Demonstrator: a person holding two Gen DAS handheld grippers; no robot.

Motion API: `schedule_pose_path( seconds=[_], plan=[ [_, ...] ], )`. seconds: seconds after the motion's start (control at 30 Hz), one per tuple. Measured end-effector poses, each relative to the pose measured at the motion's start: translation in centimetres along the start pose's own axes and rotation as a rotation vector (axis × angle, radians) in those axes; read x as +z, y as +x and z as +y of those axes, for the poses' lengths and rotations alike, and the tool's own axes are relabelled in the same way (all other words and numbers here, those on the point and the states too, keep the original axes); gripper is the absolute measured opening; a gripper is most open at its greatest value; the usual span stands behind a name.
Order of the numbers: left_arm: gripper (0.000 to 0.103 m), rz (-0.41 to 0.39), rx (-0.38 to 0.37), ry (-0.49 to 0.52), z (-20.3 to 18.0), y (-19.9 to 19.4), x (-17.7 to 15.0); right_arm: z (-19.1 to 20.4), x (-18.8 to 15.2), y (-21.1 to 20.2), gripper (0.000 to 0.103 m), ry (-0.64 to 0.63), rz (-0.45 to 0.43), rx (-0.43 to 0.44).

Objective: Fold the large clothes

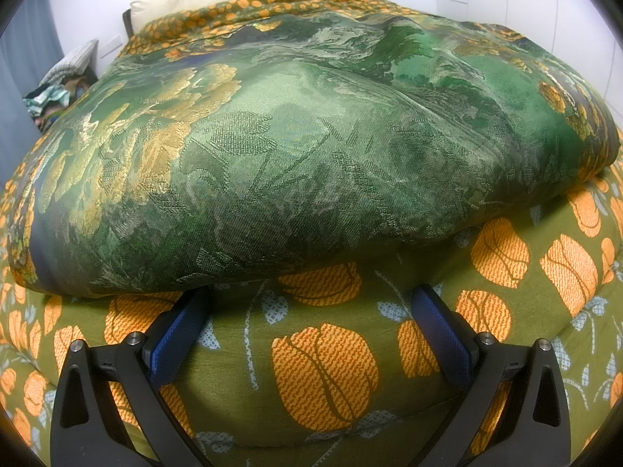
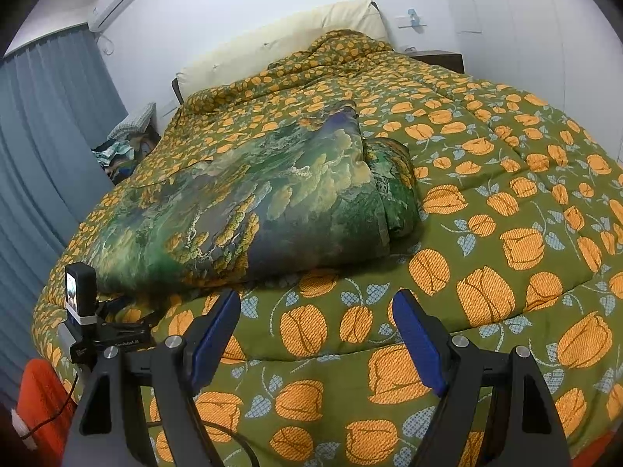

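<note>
A large green and gold brocade garment point(image 1: 296, 148) lies folded in a thick bundle on the bed; the right wrist view shows it point(image 2: 272, 202) left of the bed's middle. My left gripper point(image 1: 311, 299) is open and empty, low on the quilt, its left fingertip just under the garment's near edge. My right gripper point(image 2: 317, 303) is open and empty, hovering over the quilt just in front of the garment's near edge. The left gripper's body and camera point(image 2: 81, 311) show at the garment's near left corner.
The bed is covered by an olive quilt with orange tulips point(image 2: 506, 233). A cream headboard cushion point(image 2: 280, 43) is at the far end. A pile of clothes point(image 2: 120, 151) lies beside the bed at left, by grey-blue curtains point(image 2: 43, 155). A nightstand point(image 2: 440, 58) stands far right.
</note>
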State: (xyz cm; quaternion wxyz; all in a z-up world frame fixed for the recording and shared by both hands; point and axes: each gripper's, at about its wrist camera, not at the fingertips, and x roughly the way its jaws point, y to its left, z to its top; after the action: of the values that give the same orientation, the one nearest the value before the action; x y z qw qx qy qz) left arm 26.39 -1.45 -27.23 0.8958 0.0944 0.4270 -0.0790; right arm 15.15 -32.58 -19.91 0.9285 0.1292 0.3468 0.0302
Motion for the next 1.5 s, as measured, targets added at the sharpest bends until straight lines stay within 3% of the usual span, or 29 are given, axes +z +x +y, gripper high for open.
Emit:
schedule_pose_path(
  seconds=[1.23, 1.5],
  plan=[
    [0.103, 0.000, 0.003, 0.000, -0.4, 0.1, -0.2, -0.9, 0.4, 0.0, 0.080, 0.021, -0.020, -0.015],
    [0.103, 0.055, -0.001, -0.025, -0.1, 0.6, 1.0, -0.9, 0.6, 0.7, 0.080, 0.041, -0.004, 0.022]
  ],
)
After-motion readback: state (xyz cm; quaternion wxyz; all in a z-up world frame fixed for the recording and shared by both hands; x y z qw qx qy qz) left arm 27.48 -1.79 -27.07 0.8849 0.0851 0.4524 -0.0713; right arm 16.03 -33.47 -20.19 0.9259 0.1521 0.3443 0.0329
